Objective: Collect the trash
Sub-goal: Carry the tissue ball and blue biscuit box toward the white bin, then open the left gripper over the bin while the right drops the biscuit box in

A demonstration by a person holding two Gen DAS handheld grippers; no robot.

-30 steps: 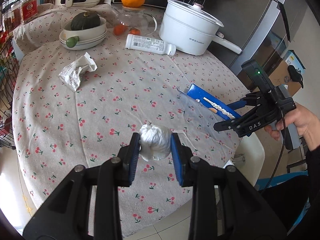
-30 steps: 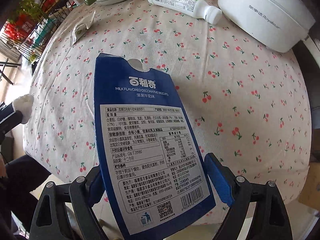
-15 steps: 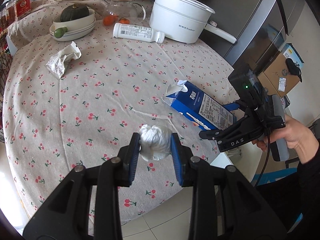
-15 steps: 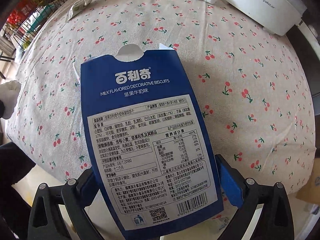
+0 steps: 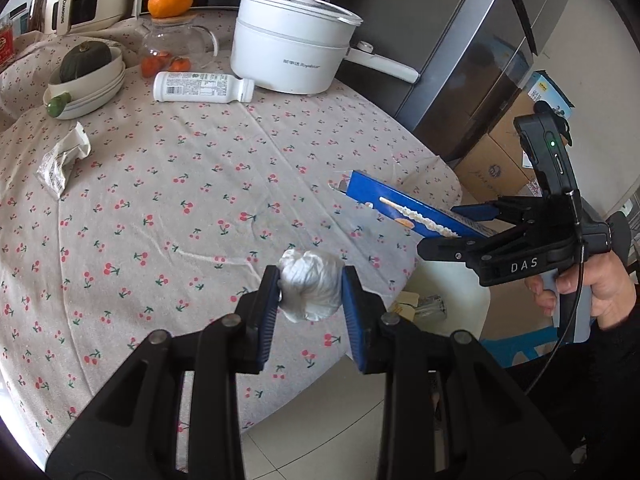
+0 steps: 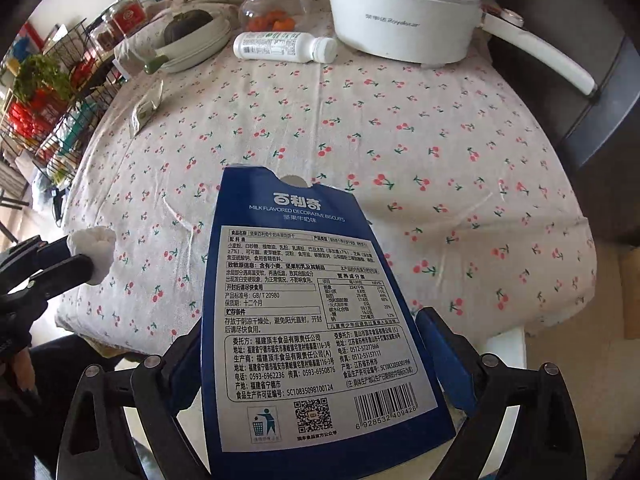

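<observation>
Left gripper squeezes a white paper ball tight between its blue pads, up in the air near the edge of the counter. Right gripper has the blue biscuit box between its pads, and its jaws are closing on it. The box is wide and flat and sticks far out in front, so it could slip or tip out if the grip is loose. A white bin sits low beside the counter. A crumpled wrapper and a white bottle lie on the cloth and could be forgotten.
</observation>
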